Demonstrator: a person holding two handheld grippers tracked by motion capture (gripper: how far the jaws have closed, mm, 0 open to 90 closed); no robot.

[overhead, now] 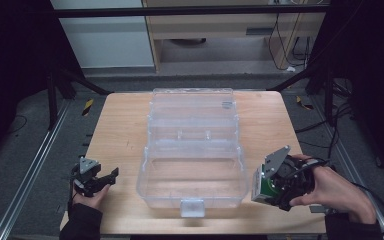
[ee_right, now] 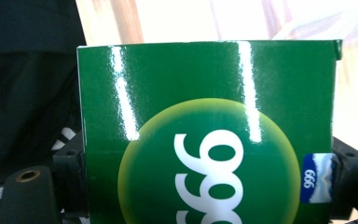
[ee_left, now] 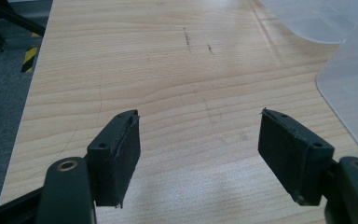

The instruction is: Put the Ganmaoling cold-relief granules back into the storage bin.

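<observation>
right hand-held gripper (overhead: pixel 265 192): closed on a green box (overhead: pixel 266 187); in the right gripper view the box (ee_right: pixel 205 130) sits between the two black jaws, one at each side edge, pressed against it.
green box: glossy green card with a yellow-green disc and white digits, and a small blue and white label at one side edge; in the high view it is at the near right of the bench (overhead: pixel 125 130), just right of the clear case's near right corner. whether it touches the wood there i cannot tell.
right hand (overhead: pixel 337 192): comes in from the near right corner and wraps the gripper body; a grey three-cornered plate sits on top of the gripper and tilts up toward the case.
left hand-held gripper (overhead: pixel 111 179): wide open with nothing between the jaws; in the left gripper view (ee_left: pixel 198 149) the two black pads stand well apart over bare wood.
left hand (overhead: pixel 91 196): low at the near left edge of the bench, well left of the case.
clear case (overhead: pixel 192 150): a transparent plastic box in the middle of the bench, its lid thrown open and lying flat on the far side, a latch tab at the near middle edge; its frosted edge shows at the right of the left gripper view (ee_left: pixel 354 88).
bench: pale wood with a few dark scuffs, on a dark frame over grey floor.
</observation>
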